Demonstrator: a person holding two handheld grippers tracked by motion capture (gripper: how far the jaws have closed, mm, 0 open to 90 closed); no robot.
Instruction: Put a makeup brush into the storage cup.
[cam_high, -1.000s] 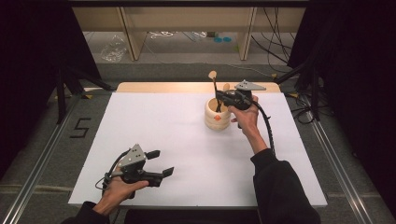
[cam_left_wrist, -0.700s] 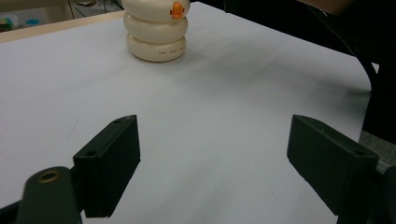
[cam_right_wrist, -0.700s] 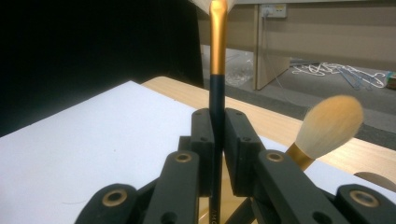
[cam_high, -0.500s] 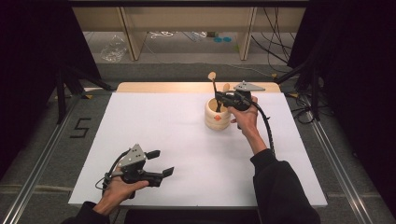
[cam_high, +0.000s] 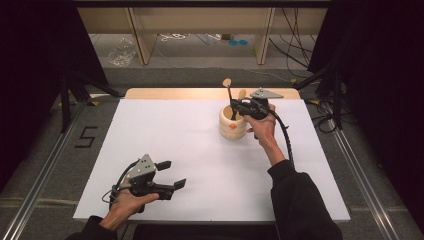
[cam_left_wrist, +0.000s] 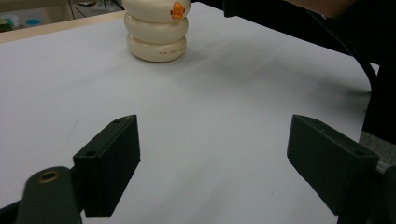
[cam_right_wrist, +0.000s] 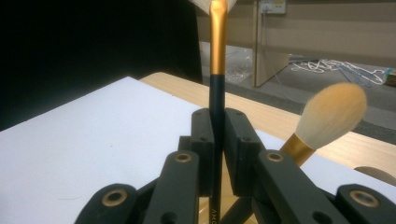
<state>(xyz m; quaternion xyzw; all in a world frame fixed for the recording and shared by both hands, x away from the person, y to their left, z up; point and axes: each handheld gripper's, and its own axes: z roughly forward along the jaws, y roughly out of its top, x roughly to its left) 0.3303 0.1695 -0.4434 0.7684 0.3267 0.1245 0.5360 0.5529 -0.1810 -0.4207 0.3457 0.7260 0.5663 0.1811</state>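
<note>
From above, I see my right gripper (cam_high: 234, 106) at the rim of the cream ringed holder (cam_high: 232, 126), far on the white table (cam_high: 175, 130), clamped on a dark-handled brush (cam_high: 229, 95) that stands upright in it. My left gripper (cam_high: 170, 175) rests near the front edge, well apart, jaws spread and empty. Along the left gripper's jaws, I get what the overhead misses: the holder's (cam_left_wrist: 158, 32) stacked rings, small print on the lowest one and an orange knob. Along the right gripper's jaws, the pads pinch the brush's black-and-gold handle (cam_right_wrist: 217, 70), and a second, fluffy brush (cam_right_wrist: 329, 116) leans beside it.
</note>
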